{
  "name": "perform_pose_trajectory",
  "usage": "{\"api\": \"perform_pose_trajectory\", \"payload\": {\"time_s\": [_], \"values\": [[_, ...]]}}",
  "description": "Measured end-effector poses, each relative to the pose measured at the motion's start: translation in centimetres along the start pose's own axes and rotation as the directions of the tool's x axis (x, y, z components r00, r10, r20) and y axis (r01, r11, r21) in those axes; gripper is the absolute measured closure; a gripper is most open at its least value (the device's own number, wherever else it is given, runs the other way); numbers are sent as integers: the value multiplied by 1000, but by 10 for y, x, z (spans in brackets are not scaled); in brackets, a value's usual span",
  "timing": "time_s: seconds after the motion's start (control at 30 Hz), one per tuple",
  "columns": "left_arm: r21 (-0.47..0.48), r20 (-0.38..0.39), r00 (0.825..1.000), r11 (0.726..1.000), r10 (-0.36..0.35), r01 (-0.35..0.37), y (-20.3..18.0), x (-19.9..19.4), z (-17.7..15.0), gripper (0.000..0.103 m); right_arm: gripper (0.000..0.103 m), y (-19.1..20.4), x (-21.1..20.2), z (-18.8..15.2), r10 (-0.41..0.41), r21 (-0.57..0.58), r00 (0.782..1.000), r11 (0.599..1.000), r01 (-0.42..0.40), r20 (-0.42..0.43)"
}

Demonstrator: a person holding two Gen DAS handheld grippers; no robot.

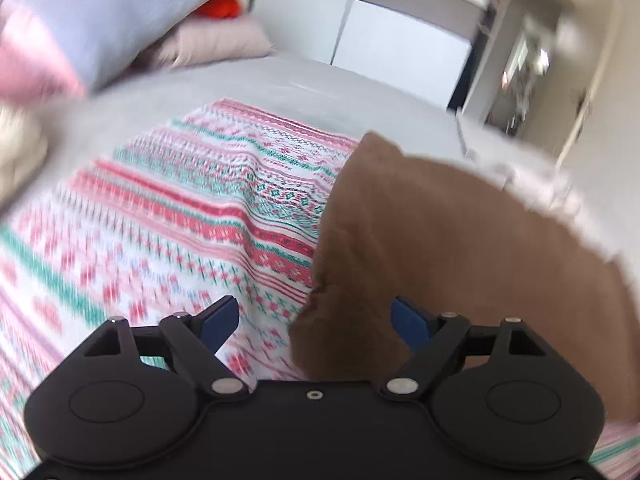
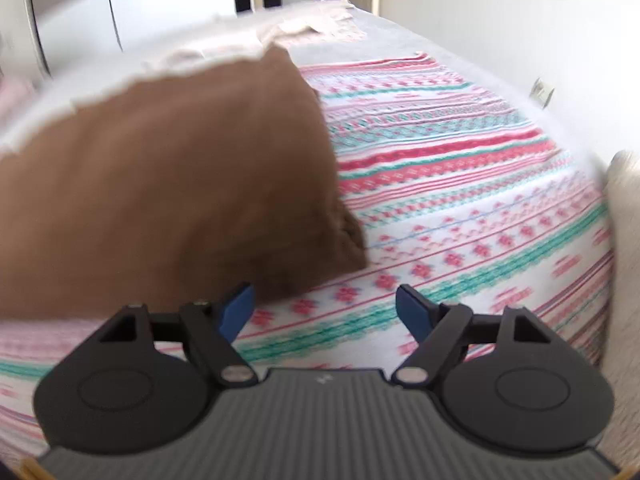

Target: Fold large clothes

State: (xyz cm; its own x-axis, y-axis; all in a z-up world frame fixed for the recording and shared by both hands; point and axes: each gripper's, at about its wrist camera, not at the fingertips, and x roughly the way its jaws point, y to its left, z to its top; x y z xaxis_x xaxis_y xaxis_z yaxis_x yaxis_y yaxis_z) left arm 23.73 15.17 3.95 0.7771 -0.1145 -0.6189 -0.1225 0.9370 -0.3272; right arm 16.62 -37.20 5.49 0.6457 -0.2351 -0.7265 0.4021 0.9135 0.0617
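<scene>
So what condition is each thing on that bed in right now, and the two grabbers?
Brown garment: lying on the patterned blanket, not held.
Patterned blanket: spread flat over the bed.
Left gripper: open, holding nothing.
Right gripper: open, holding nothing.
Pillows: piled at the far end, blurred.

One brown garment, one patterned blanket, two pillows.

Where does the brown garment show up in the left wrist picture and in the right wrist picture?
Left wrist view: the brown garment fills the right half, lying on the patterned blanket.
Right wrist view: the brown garment fills the left half, on the same blanket.
Shared landmark: the garment's ragged, ribbed end, resting on the blanket's red and green stripes.
</scene>
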Motion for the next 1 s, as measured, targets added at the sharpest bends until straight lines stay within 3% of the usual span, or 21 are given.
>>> {"api": "perform_pose_trajectory", "payload": {"time_s": [0.07, 0.13, 0.27, 0.37, 0.43, 0.53, 0.63, 0.73, 0.8, 0.87, 0.9, 0.97, 1.0], "values": [[-101, -11, 999, 994, -50, 49, 4, -11, -2, 7, 19, 4, -19, 0, 38, -1, 997, 999, -38, 64], [-177, -19, 995, 980, -96, 91, 5, -18, -6, 1, 13, 13, -37, -9, 82, -13, 991, 997, -81, 107], [-301, -92, 981, 943, -172, 138, 6, -6, -23, 1, 11, 39, -40, -16, 140, -81, 986, 988, -132, 94], [-417, -152, 957, 894, -249, 167, 6, 9, -35, 1, 11, 62, -33, -23, 140, -157, 988, 979, -129, 63], [-451, -136, 947, 869, -292, 203, 2, 13, -41, 2, 11, 75, -29, -28, 132, -204, 990, 972, -120, 46], [-450, -95, 941, 857, -326, 251, -9, 21, -43, 3, 11, 87, -25, -33, 137, -245, 990, 961, -125, 34], [-478, -35, 943, 834, -330, 274, -12, 31, -45, 3, 11, 97, -19, -37, 143, -268, 989, 955, -127, 38], [-457, 29, 954, 845, -299, 279, -23, 38, -48, 4, 11, 100, -14, -38, 146, -254, 988, 959, -129, 50], [-403, 75, 964, 877, -254, 262, -35, 39, -53, 8, 11, 100, -19, -41, 165, -237, 982, 962, -139, 94], [-362, 113, 975, 906, -193, 222, -46, 43, -57, 25, 11, 103, -23, -44, 216, -246, 964, 953, -174, 156], [-360, 129, 978, 911, -163, 199, -48, 44, -59, 30, 11, 103, -23, -44, 247, -247, 952, 948, -199, 181], [-383, 153, 982, 909, -110, 161, -45, 46, -62, 52, 11, 107, -26, -45, 302, -234, 931, 939, -253, 204], [-397, 165, 981, 903, -106, 165, -44, 47, -63, 55, 11, 109, -25, -46, 328, -224, 921, 933, -281, 210]]}}
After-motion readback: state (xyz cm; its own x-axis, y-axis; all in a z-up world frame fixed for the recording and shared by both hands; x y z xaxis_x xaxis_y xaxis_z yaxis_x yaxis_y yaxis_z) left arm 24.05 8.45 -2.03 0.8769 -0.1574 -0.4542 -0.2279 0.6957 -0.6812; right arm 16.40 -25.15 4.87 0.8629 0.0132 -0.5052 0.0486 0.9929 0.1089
